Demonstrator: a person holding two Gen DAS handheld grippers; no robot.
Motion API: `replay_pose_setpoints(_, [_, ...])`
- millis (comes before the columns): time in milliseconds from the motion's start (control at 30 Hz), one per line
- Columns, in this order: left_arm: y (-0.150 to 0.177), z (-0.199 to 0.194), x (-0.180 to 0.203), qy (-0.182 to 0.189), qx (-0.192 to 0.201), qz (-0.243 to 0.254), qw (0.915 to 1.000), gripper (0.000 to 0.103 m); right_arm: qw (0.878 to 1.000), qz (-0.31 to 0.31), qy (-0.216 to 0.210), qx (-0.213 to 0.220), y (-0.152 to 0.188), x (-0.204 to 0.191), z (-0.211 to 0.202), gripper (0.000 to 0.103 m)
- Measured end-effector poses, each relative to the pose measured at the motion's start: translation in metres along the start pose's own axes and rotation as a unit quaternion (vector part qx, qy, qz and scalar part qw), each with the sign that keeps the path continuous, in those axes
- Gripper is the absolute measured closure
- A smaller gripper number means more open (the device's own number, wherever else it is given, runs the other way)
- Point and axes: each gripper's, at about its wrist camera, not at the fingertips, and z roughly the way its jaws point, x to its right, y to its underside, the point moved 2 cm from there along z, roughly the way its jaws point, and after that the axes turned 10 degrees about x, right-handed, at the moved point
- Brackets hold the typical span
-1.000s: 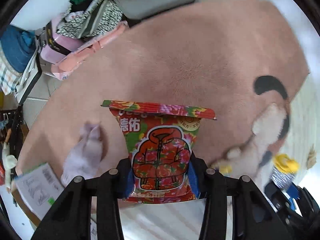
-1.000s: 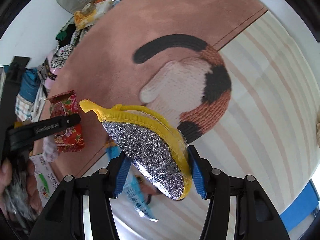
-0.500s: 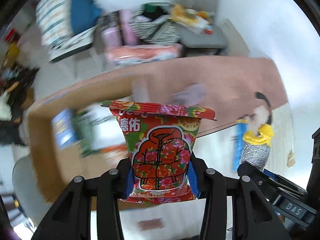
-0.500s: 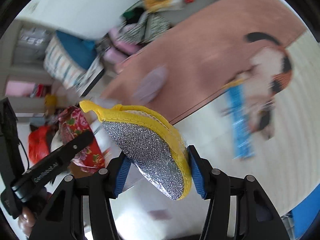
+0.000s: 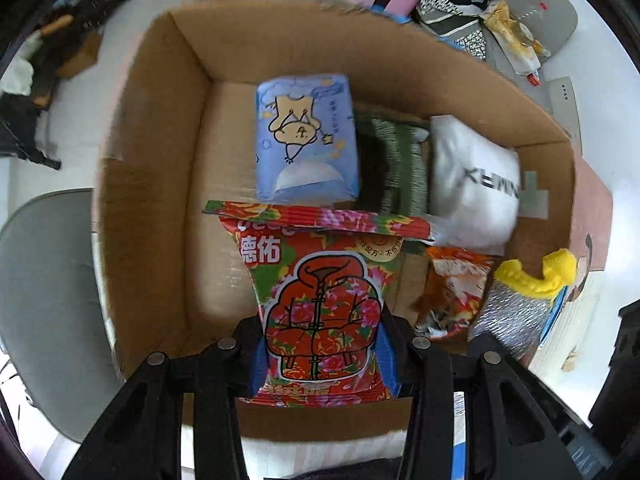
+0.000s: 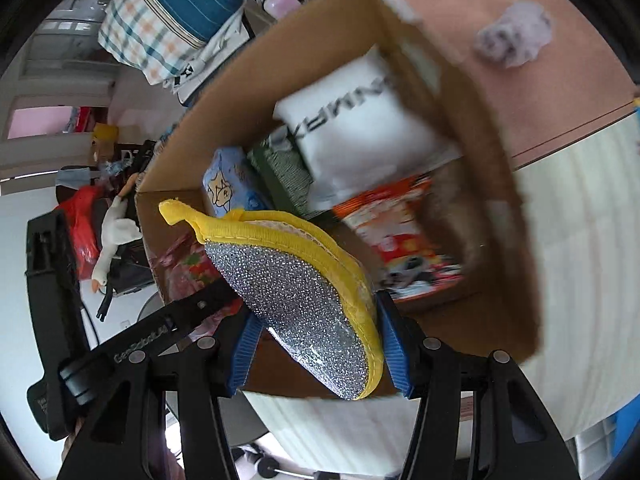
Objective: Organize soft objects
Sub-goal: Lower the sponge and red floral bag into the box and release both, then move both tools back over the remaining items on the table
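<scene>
My left gripper (image 5: 322, 354) is shut on a red floral packet (image 5: 320, 300) and holds it above the near side of an open cardboard box (image 5: 160, 184). My right gripper (image 6: 316, 344) is shut on a silver scrubber with yellow trim (image 6: 296, 292), held above the same box (image 6: 504, 248); the scrubber also shows in the left wrist view (image 5: 516, 308). Inside the box lie a blue tissue pack (image 5: 306, 140), a white pillow pack (image 5: 472, 184), a dark green striped cloth (image 5: 394, 168) and an orange packet (image 5: 452, 292).
The box stands by a pink rug (image 6: 532, 92) with a lilac fluffy item (image 6: 512, 36) on it. A grey chair seat (image 5: 44, 300) is to the left. Bags and clothes (image 5: 448, 0) are piled beyond the box. A plaid bag (image 6: 168, 20) stands behind.
Both grippers have swung from over the pink rug to over the open cardboard box, each still holding its item. The box contents have come into view.
</scene>
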Motion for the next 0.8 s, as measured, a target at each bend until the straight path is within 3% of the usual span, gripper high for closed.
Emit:
replay_pose_setpoints(200, [-0.001,0.025,-0.001,0.019,-0.042,-0.002,0.9990,0.060,0.999,0.010,0.022,-0.024,-0.007,-0.003,0.033,0.039])
replay_pose_setpoints(233, [0.000,0.027,-0.003,0.026,-0.047,-0.009,0.9985,0.057,0.999,0.010,0.021,-0.031,-0.009,-0.001,0.038,0.036])
replay_pose_setpoints(267, [-0.002,0.029,-0.003,0.026,-0.045,-0.008,0.9986,0.047,0.999,0.006,0.025,-0.036,-0.009,0.000,0.041,0.029])
replay_pose_setpoints(300, [-0.002,0.027,-0.003,0.022,-0.040,-0.005,0.9990,0.042,0.999,0.004,0.030,-0.036,-0.010,0.000,0.042,0.021])
replay_pose_setpoints(367, [0.001,0.021,-0.004,0.017,-0.029,-0.001,0.9994,0.031,0.999,-0.009,0.037,-0.035,-0.009,0.002,0.040,0.017])
replay_pose_setpoints(600, [0.020,-0.014,0.009,0.014,0.000,0.014,0.9998,0.031,0.996,-0.056,0.068,-0.014,-0.005,-0.007,0.021,0.017])
replay_pose_setpoints(800, [0.050,-0.055,0.018,-0.024,0.066,0.036,0.9969,0.031,0.978,-0.157,0.136,0.029,-0.001,0.001,-0.015,0.013])
